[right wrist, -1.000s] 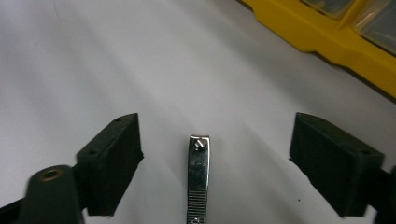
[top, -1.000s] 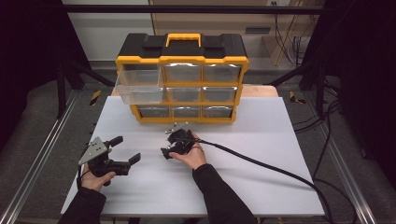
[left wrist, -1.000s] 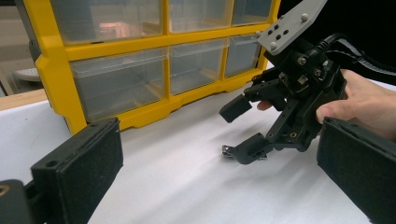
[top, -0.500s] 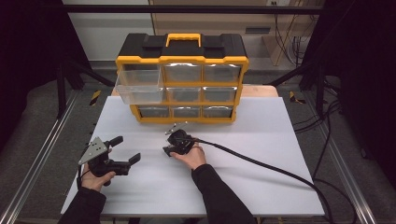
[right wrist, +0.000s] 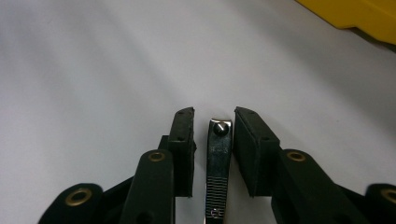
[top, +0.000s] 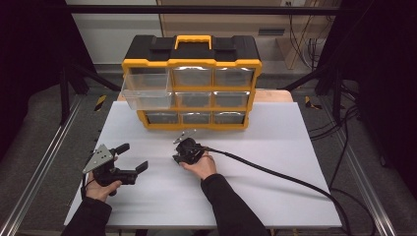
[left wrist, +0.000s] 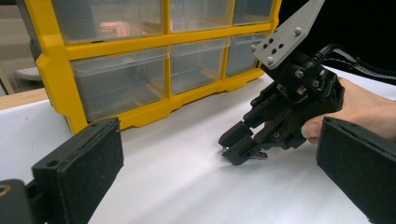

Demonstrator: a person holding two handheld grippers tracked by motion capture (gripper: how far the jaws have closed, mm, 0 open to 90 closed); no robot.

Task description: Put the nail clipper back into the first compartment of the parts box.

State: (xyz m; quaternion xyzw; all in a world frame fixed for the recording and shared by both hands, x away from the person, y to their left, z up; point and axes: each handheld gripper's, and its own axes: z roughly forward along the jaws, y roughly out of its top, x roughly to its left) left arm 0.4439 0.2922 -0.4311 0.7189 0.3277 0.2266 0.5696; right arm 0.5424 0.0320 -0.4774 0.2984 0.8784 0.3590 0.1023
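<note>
A small metal nail clipper (right wrist: 219,158) lies flat on the white table (top: 275,137), between the jaws of my right gripper (right wrist: 214,114). Those jaws have just been closing around it. The right pad sits against or very near the clipper, and a narrow gap remains at the left pad. From above, my right gripper (top: 178,157) points down-left at the table's middle, and a bit of the clipper (left wrist: 258,157) peeks out beneath its tips. My left gripper (top: 133,156) rests at the front left, open wide with nothing between its pads (left wrist: 79,163).
A yellow and black drawer organizer (top: 192,83) stands at the back of the table, its top-left clear drawer (top: 145,91) pulled out. A black cable (top: 275,172) trails from the right gripper to the front right. Bare white surface lies between the two grippers.
The right gripper's jaws have drawn closer together over the same spot. Both hands stay where they were, and the left gripper looks the same.
</note>
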